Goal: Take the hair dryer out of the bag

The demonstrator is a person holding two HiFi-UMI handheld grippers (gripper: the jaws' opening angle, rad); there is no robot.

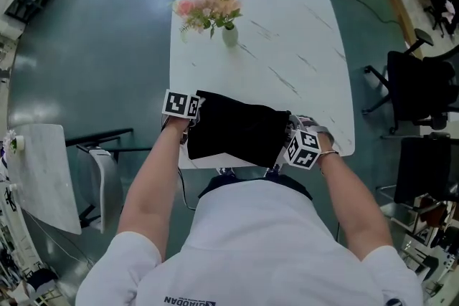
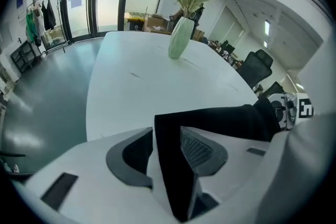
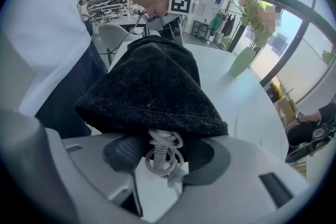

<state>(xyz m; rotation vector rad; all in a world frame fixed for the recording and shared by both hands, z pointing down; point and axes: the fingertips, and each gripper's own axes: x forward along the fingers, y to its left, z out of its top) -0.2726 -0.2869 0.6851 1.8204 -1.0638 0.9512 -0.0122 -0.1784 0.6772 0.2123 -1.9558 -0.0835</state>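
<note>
A black fabric bag point(image 1: 237, 129) lies on the white marble table point(image 1: 287, 46) near its front edge. No hair dryer shows; the bag hides whatever is inside. My left gripper point(image 1: 188, 118) is at the bag's left end. In the left gripper view its jaws point(image 2: 168, 149) stand apart with a thin black edge of the bag point(image 2: 220, 118) between them, not pressed. My right gripper point(image 1: 290, 140) is at the bag's right end. There its jaws point(image 3: 163, 149) close on the bulky end of the bag point(image 3: 152, 81), and a white coiled cord point(image 3: 160, 157) hangs out below it.
A pale green vase of pink flowers point(image 1: 228, 34) stands at the table's far left. Black office chairs point(image 1: 416, 89) are to the right on the floor. A small white table point(image 1: 43, 175) and a chair point(image 1: 104, 183) are to the left. My body is against the front edge.
</note>
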